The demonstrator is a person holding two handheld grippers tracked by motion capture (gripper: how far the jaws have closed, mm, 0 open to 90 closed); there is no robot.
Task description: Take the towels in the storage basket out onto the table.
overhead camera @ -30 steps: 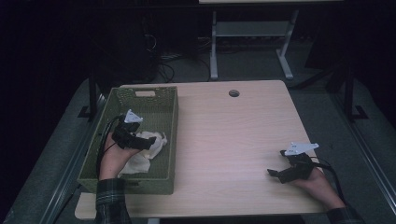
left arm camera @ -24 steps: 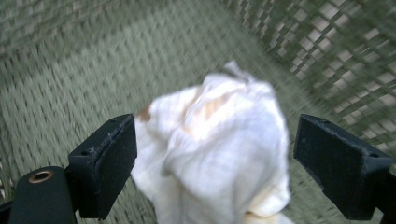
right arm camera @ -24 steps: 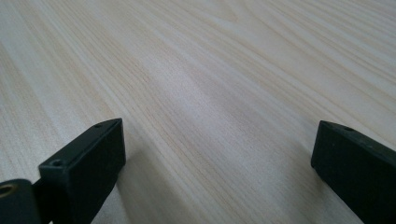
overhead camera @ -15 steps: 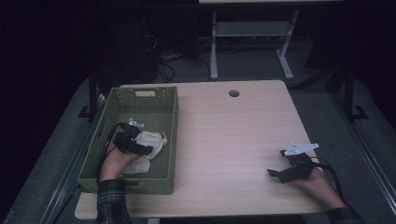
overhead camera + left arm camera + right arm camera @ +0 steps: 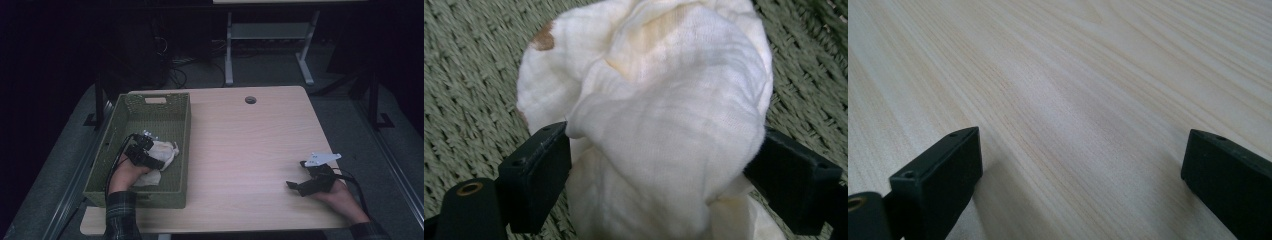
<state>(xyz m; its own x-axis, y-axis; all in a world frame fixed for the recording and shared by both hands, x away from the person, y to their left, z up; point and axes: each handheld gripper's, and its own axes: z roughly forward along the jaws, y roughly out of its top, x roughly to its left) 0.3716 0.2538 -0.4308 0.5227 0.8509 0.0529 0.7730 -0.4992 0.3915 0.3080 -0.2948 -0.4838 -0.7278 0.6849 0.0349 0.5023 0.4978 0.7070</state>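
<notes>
A crumpled white cloth [image 5: 659, 125] of soft, loosely woven gauze, with a brown stain near one edge, bulges between the wide-spread black jaws of the left gripper [image 5: 664, 165], both jaws touching its sides. It lies in a rectangular olive-green woven basket [image 5: 125, 117] at the left edge of a pale wood-grain table [image 5: 250, 145], toward the basket's near end. The right gripper [image 5: 300, 186] rests near the table's near right corner, jaws wide apart over bare wood.
</notes>
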